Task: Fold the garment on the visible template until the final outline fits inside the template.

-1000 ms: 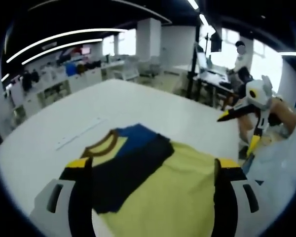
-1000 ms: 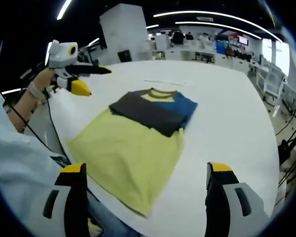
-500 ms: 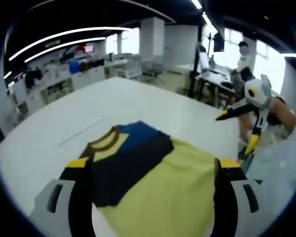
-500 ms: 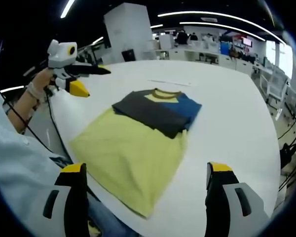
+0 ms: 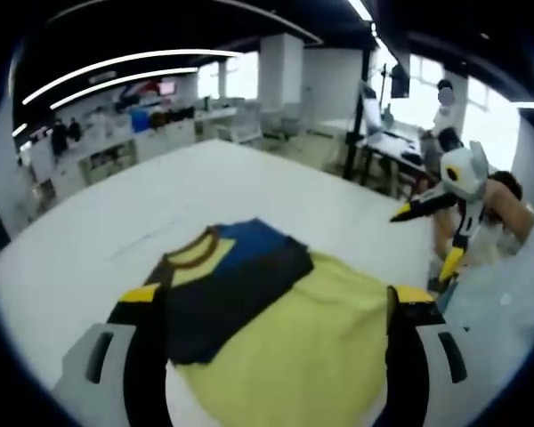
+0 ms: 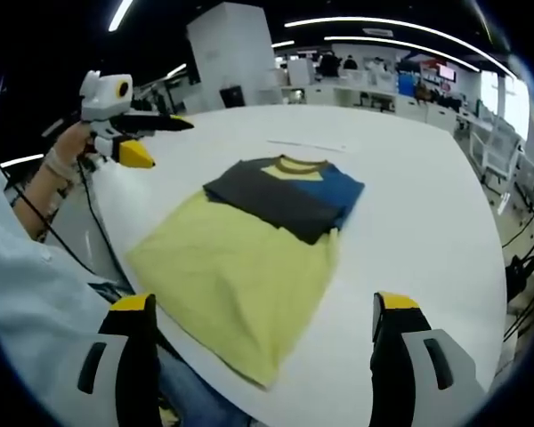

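White table (image 6: 427,178) bears garment (image 6: 249,240), collar pointing away.

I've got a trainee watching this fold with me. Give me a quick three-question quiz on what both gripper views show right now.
1. True or false: the right gripper is clamped on the garment.
2. Which part of the garment hangs over the table edge nearest the person? A) the collar B) the yellow hem C) the blue sleeve
3. Fill in: the left gripper is held above the ____, off the garment.

Key: 1 false, its jaws stand open with nothing between them. 2 B. 3 table.
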Available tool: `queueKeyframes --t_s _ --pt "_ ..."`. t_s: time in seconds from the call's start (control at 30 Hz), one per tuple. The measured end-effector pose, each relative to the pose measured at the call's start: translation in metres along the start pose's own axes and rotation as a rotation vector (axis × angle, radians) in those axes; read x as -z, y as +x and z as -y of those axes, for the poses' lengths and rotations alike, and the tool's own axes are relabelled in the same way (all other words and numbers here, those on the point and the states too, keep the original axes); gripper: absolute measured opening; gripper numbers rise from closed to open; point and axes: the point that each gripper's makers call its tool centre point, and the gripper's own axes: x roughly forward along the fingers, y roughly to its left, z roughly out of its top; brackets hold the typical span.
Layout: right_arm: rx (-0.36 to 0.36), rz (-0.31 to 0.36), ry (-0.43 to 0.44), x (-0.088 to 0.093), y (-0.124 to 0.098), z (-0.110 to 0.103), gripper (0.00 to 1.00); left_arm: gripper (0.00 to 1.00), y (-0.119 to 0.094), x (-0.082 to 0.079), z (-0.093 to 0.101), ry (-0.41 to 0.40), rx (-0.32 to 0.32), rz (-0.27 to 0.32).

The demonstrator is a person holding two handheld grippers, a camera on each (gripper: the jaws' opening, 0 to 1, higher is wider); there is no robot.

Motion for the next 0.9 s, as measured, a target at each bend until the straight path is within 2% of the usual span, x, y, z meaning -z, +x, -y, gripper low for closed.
queueKeyframes --t_s 0.13,0.27,0.9 --pt "0.000 -0.006 0.002 0.002 0.001 -0.001 1.00 1.00 -0.004 0.004 0.002 -0.015 0.007 -0.001" --pt "-0.005 -0.010 -0.001 0.002 0.002 -0.002 1.00 1.00 -0.008 0.011 -0.001 -0.011 -0.015 -0.025" --pt "-0.005 -0.014 0.005 0.007 -0.001 -0.005 1.00 1.00 -0.026 0.022 -0.004 -0.053 -0.060 -0.010"
